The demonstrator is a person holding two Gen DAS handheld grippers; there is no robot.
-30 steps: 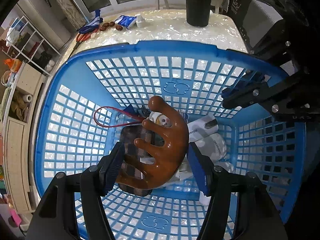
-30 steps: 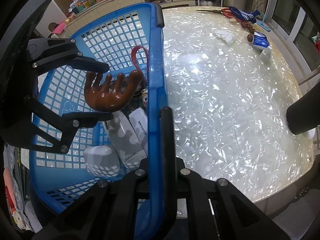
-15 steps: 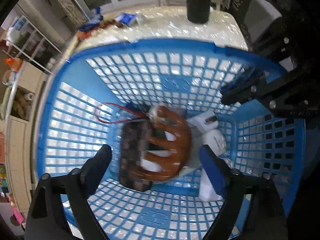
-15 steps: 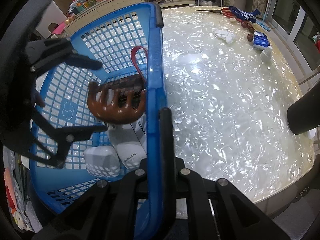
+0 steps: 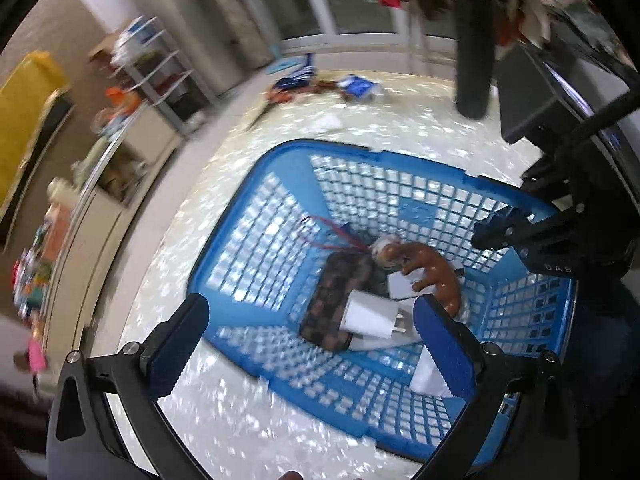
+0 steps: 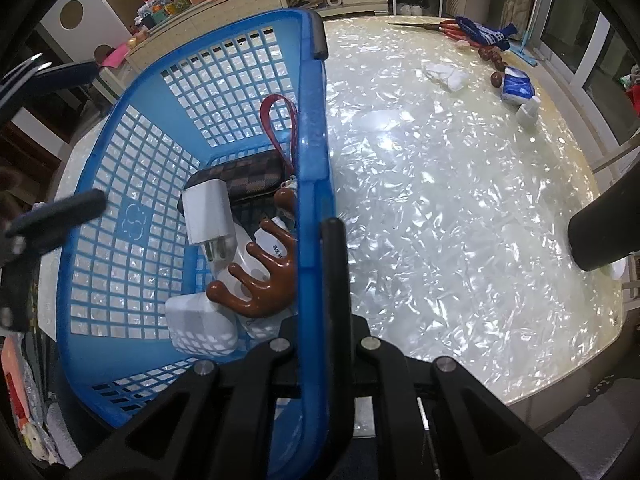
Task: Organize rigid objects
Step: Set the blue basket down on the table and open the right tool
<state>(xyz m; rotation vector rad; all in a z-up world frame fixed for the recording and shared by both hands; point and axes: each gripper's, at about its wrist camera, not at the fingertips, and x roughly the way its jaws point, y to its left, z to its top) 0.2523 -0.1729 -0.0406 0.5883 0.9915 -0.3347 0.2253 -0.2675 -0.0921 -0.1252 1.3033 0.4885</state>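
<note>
A blue plastic basket (image 5: 256,240) stands on the pearly table. Inside it a brown wooden hand-shaped massager (image 5: 440,280) lies against the wall, beside a checkered case (image 5: 336,292) with a red strap (image 6: 280,120). A white charger plug (image 5: 368,316) rests on the case, with other white chargers around it. My left gripper (image 5: 312,316) hovers above the basket, its jaws opening wide and nothing held between them. My right gripper (image 6: 320,236) is shut on the basket's rim (image 6: 312,140); the massager (image 6: 264,284) lies just inside that rim.
At the table's (image 6: 440,200) far end lie red scissors, a blue cloth (image 6: 484,34), brown beads, a blue packet (image 6: 516,88) and a white tissue (image 6: 446,74). A black cylinder (image 6: 600,236) stands at the right edge. Shelves and a cabinet line the room beyond the basket.
The left gripper let go of the wooden massager, opened wide, rose and tilted. The massager dropped among the chargers by the held rim. The right gripper kept still on the rim.
</note>
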